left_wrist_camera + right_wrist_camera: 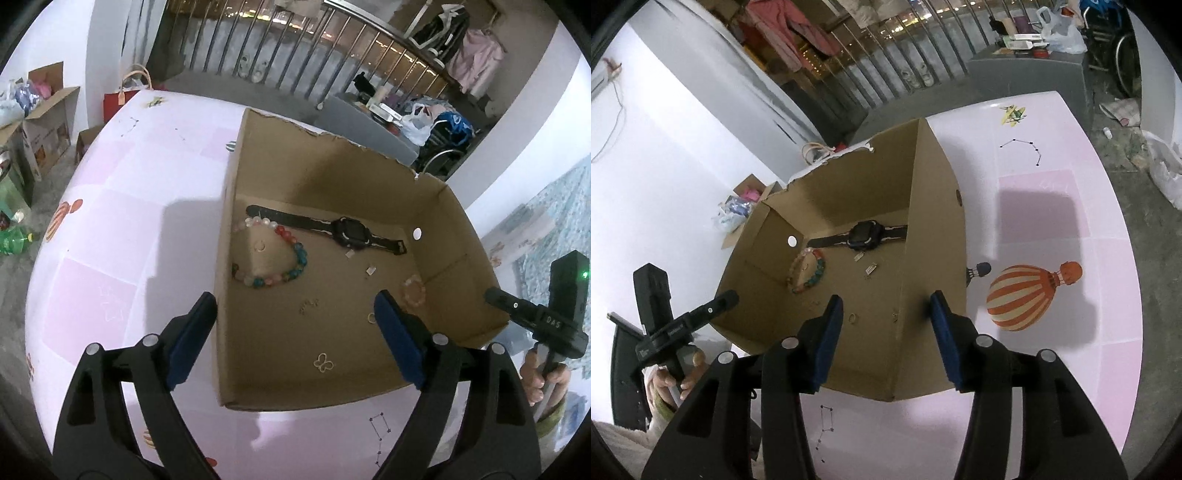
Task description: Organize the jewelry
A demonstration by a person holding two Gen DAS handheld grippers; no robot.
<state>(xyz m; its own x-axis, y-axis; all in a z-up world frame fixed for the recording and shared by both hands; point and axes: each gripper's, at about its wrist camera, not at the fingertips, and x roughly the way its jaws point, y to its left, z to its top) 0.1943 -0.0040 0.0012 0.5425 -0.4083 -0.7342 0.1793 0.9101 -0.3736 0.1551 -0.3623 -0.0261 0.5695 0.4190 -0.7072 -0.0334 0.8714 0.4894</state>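
Observation:
An open cardboard box (332, 173) stands on a pink table. On its floor lie a black watch (347, 230), a multicoloured bead bracelet (291, 266), a small pink bracelet (413, 291), a ring (371, 317) and a butterfly-shaped piece (323, 362). My left gripper (295, 339) is open above the box's near left side, one finger outside the wall and one over the inside, holding nothing. In the right wrist view the box (934, 277), watch (864, 232) and bead bracelet (809, 273) show again. My right gripper (886, 339) is open astride the near right wall, empty.
The tablecloth (1052, 369) carries a hot-air balloon print (1023, 295) to the right of the box. A hand holding the other tool (554, 325) shows at the right edge of the left wrist view. Cardboard boxes (48, 122) and a red bag (118, 99) stand on the floor beyond the table.

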